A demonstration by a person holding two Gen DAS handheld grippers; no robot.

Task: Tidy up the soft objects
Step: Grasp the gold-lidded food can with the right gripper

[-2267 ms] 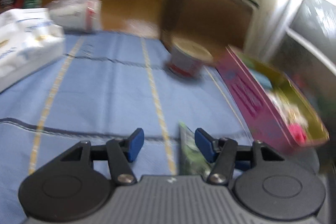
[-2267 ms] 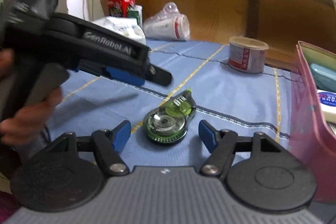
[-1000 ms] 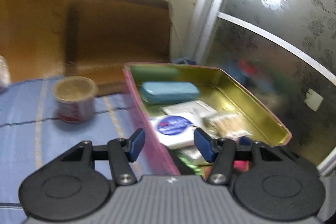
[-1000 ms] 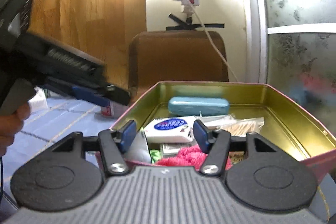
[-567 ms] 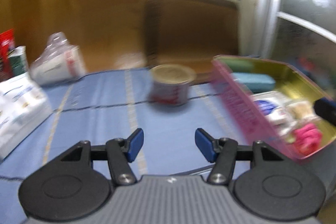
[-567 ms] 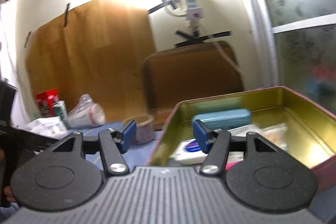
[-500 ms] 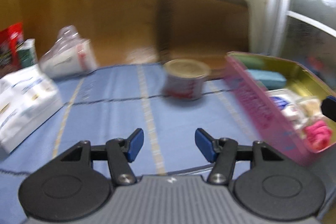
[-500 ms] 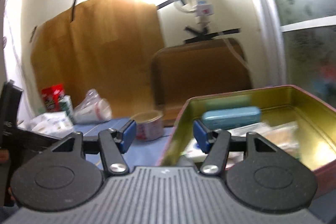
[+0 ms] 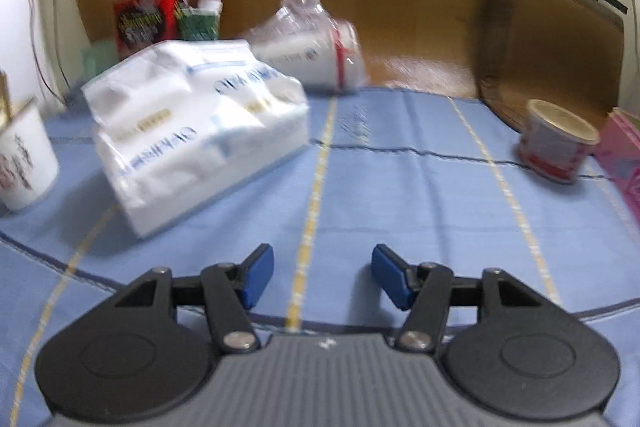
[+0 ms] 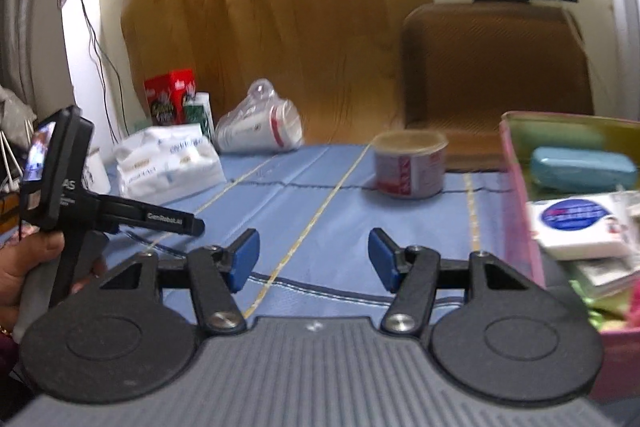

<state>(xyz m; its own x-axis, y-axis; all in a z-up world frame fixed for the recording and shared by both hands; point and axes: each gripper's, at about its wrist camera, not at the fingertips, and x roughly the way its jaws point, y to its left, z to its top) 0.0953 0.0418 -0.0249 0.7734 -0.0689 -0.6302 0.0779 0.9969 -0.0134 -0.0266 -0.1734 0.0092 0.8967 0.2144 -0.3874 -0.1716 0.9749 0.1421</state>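
Two empty grippers face the blue tablecloth [image 9: 400, 195]: the left gripper [image 9: 322, 277], jaws opening on nothing, has the white tissue pack [image 9: 192, 131] ahead to its left, long axis slanting away rightward, nearer than the half-open right gripper [image 10: 314, 259] beside the pink tin [image 10: 520, 211].

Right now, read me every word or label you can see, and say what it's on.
"GenRobot.AI": side of the left tool.
Blue print on the white tissue pack: blurred.
Red box, red-and-white tub, pack in the tin: unreadable.
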